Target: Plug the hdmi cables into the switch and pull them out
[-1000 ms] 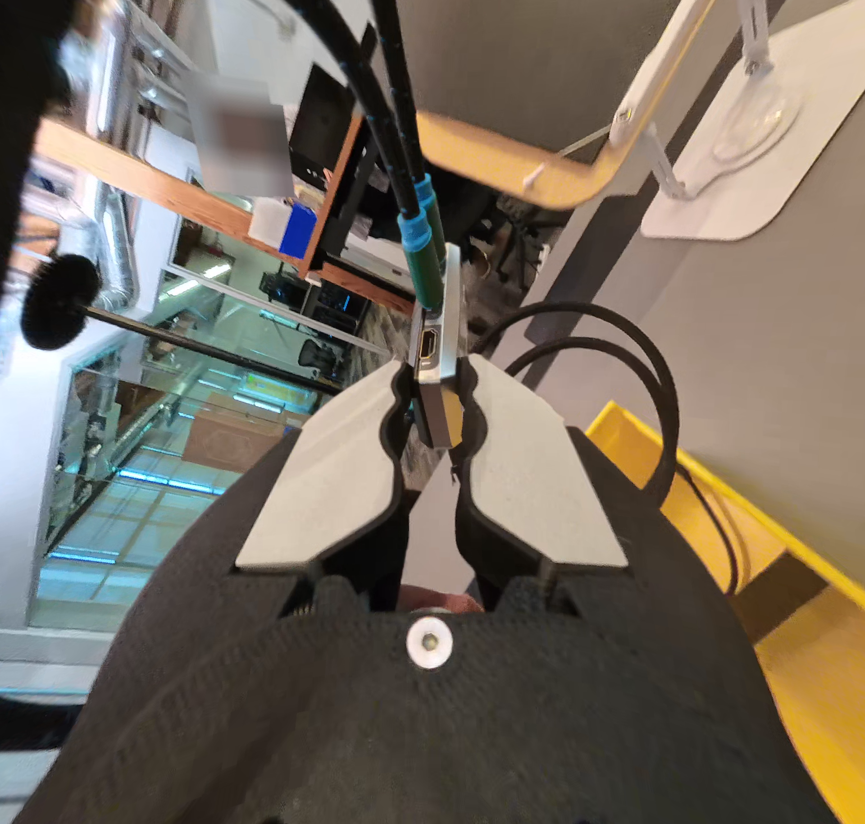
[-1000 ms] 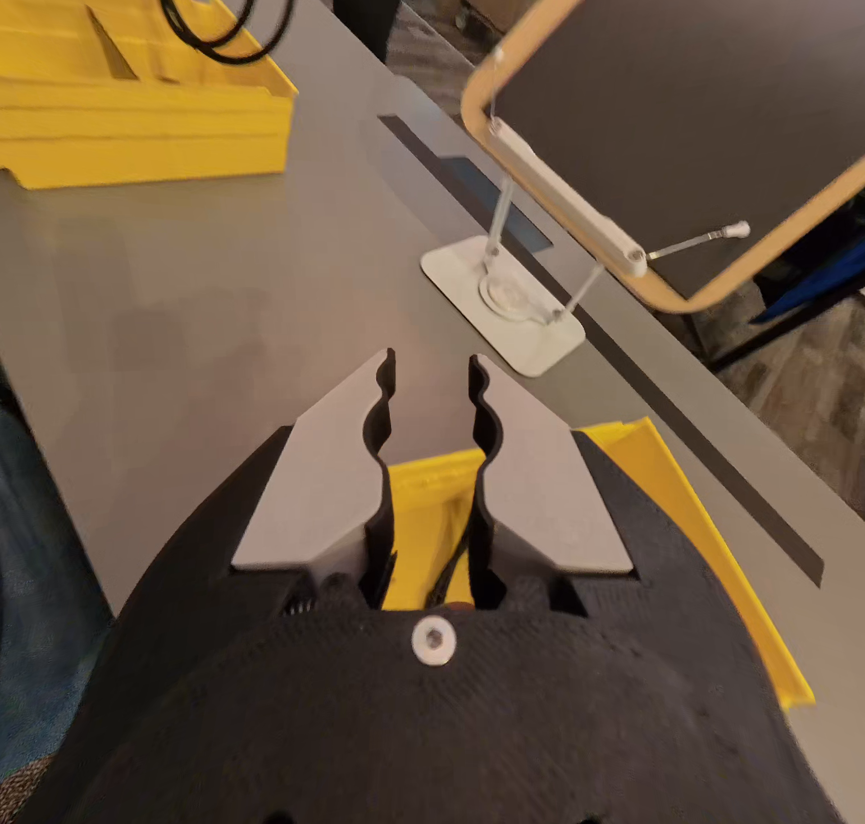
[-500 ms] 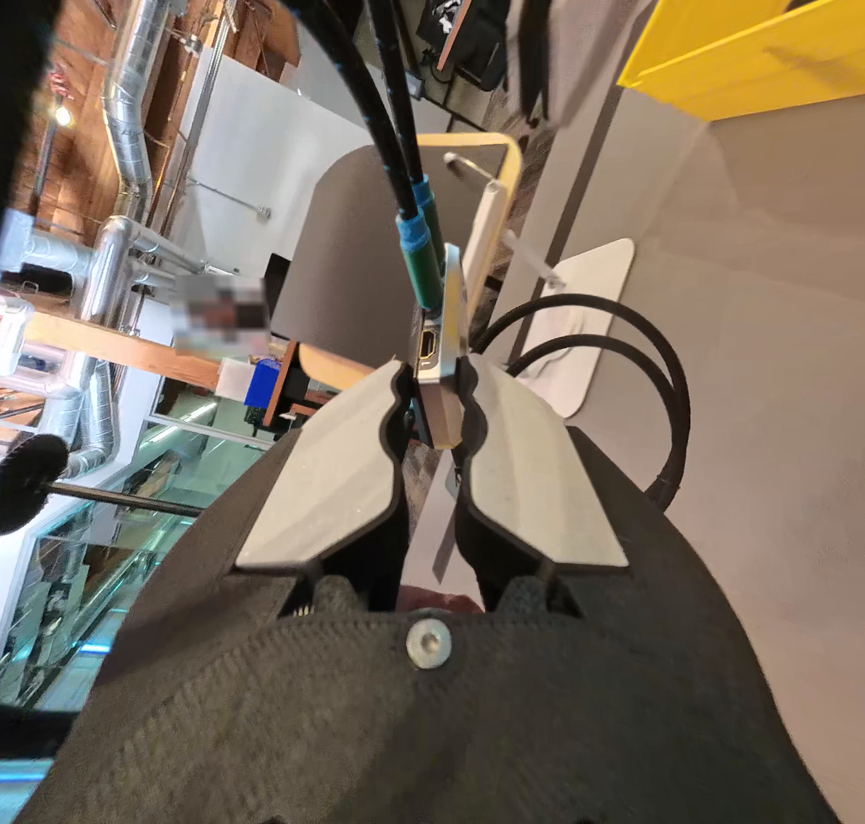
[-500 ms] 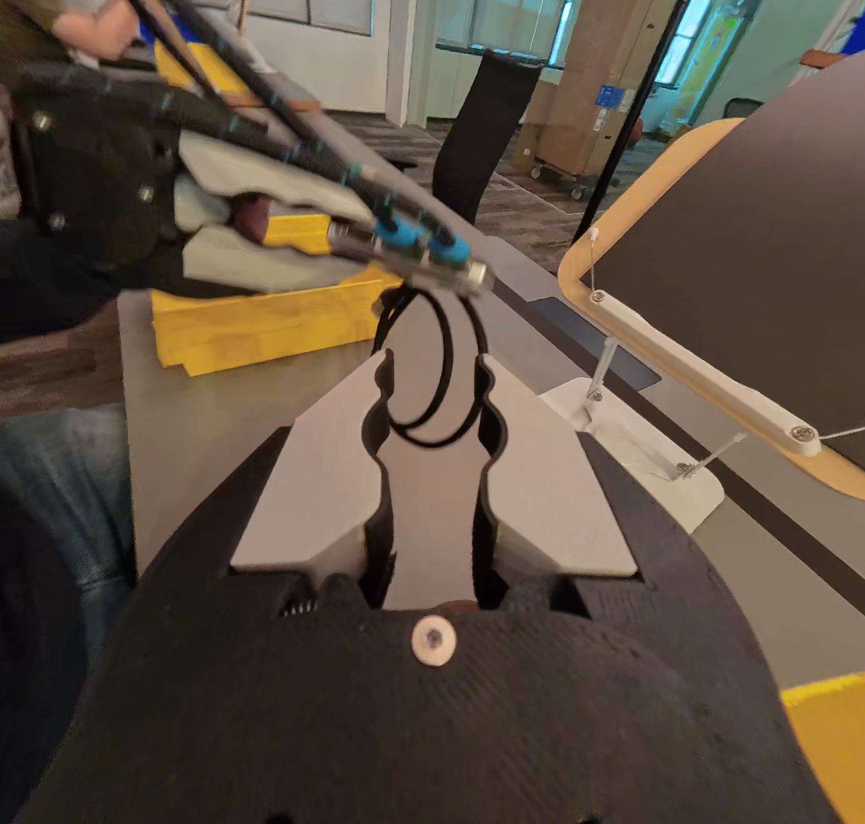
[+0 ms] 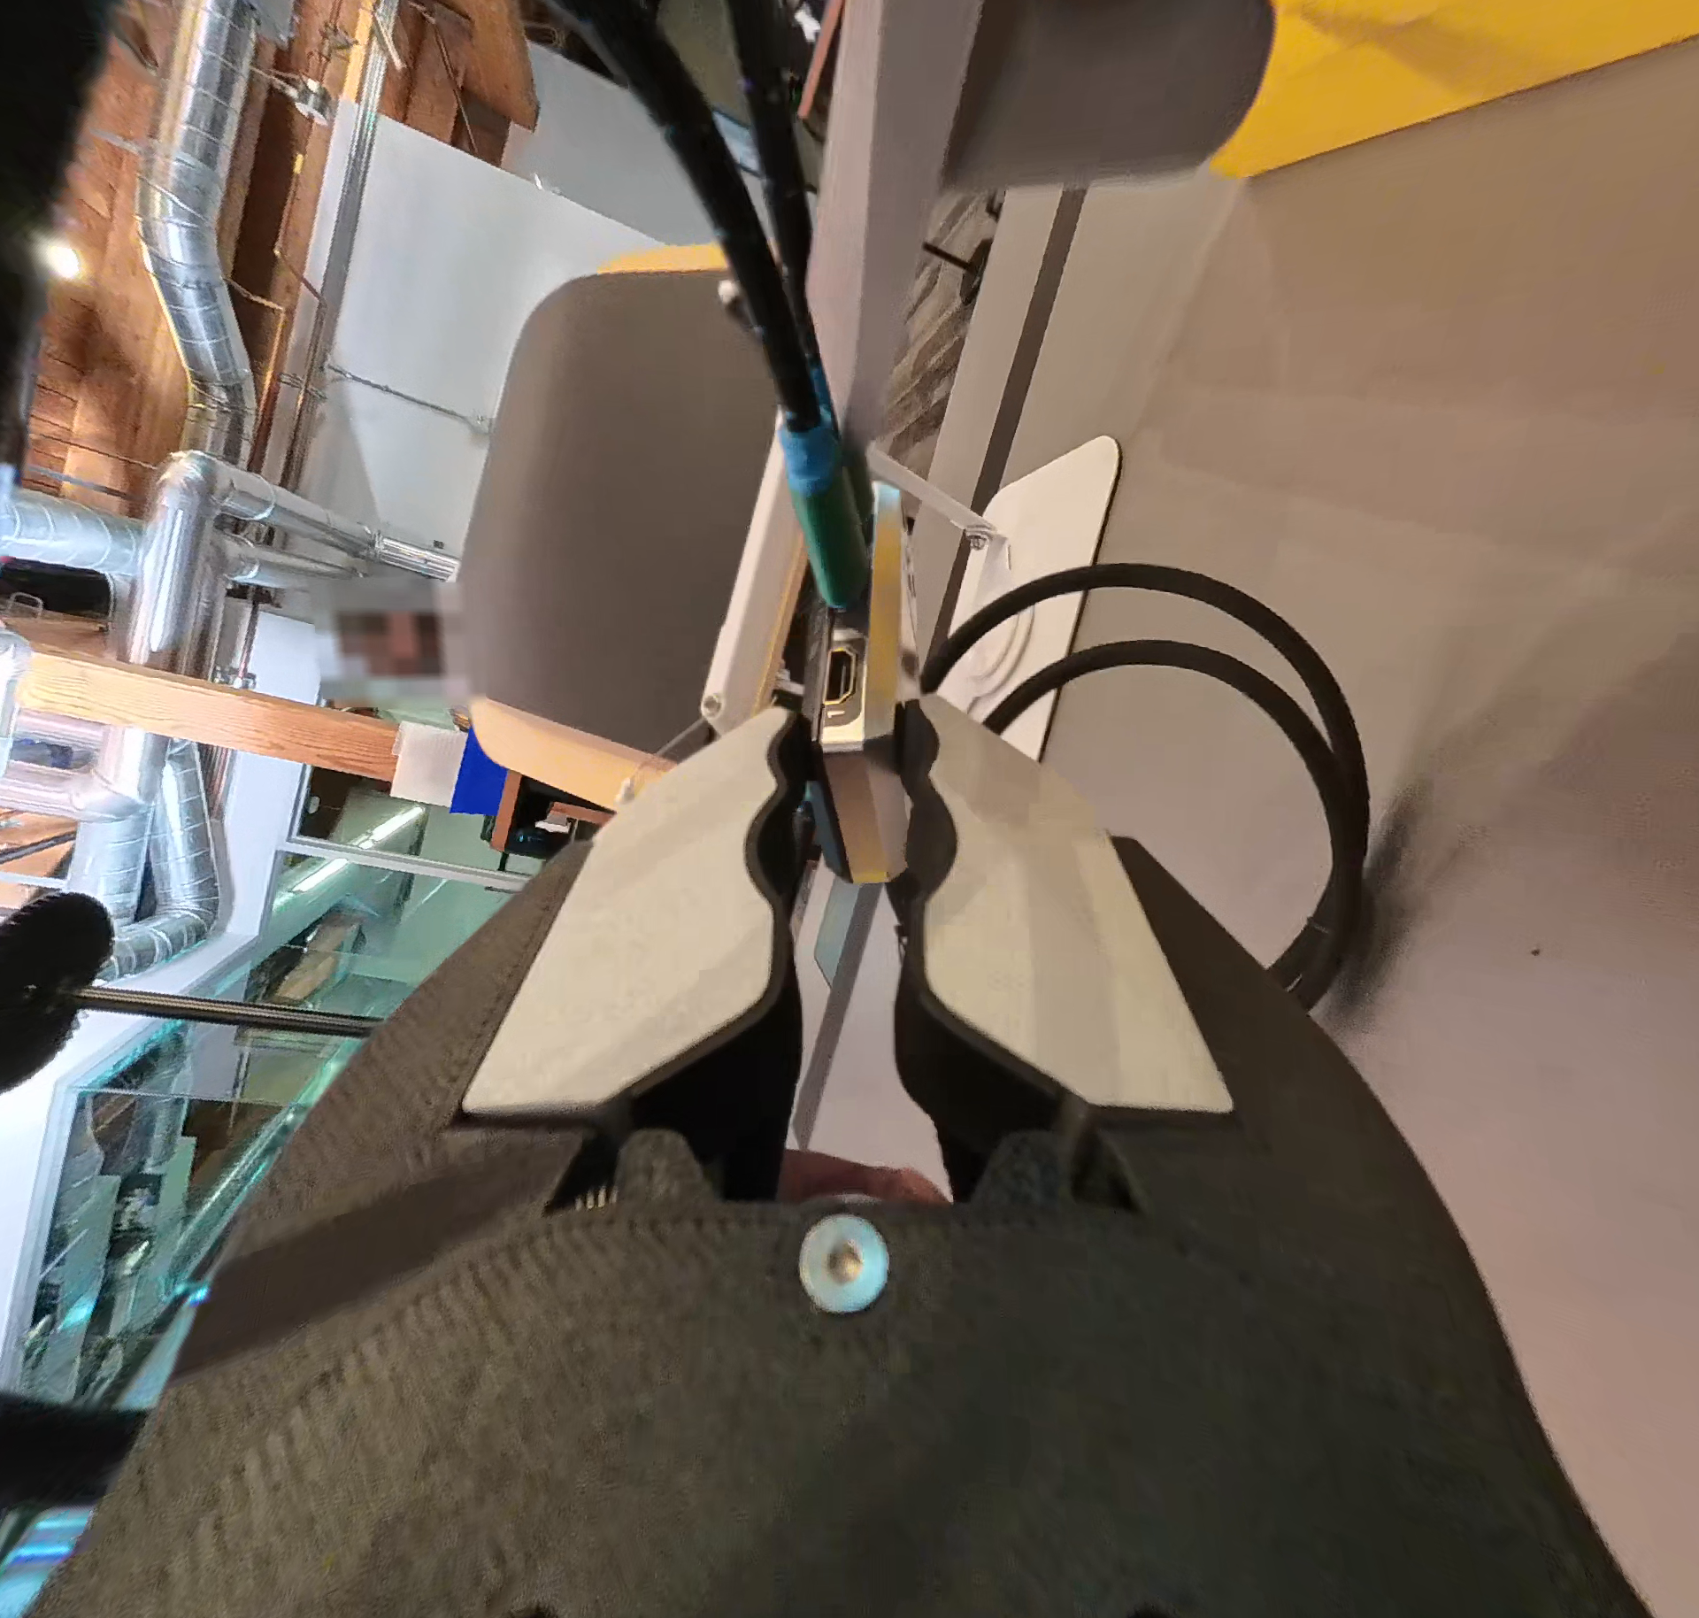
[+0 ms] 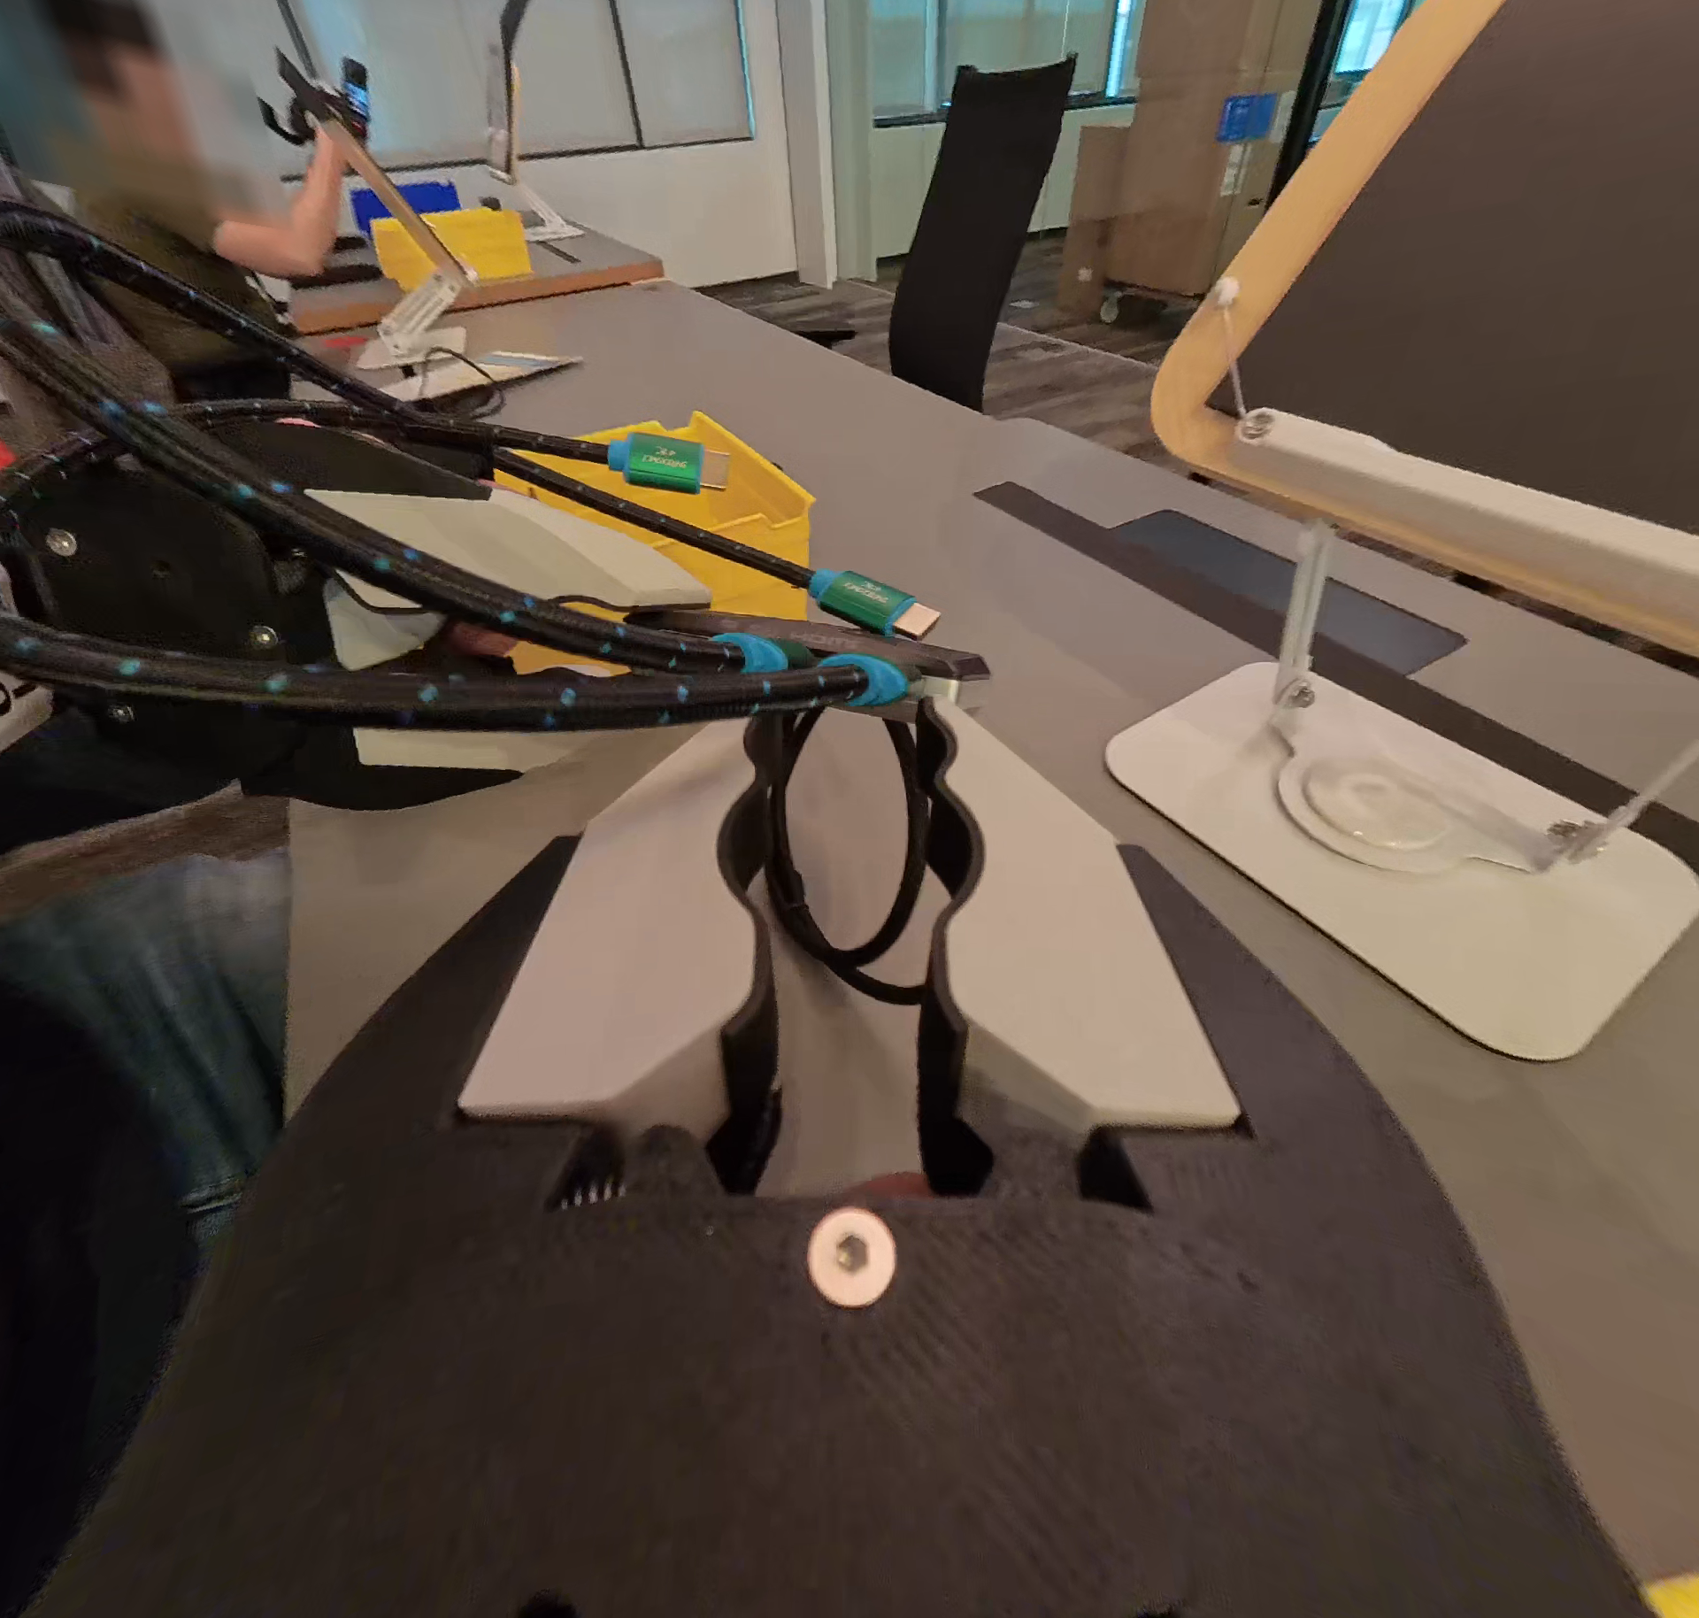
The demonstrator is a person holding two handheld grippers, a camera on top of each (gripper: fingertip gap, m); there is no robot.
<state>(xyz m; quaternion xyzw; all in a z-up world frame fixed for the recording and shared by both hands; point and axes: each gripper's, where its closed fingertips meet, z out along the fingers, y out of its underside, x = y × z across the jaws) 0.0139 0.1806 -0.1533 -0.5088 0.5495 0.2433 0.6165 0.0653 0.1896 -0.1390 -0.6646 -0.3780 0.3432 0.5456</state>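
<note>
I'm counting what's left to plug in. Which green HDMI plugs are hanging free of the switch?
Two: the upper plug and the one below it, metal tips bare. The other two sit in the switch.

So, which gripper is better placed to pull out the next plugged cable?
The right gripper, probably: it is open and empty, just below the plugged cable ends. The left gripper is shut on the switch, holding it.
</note>
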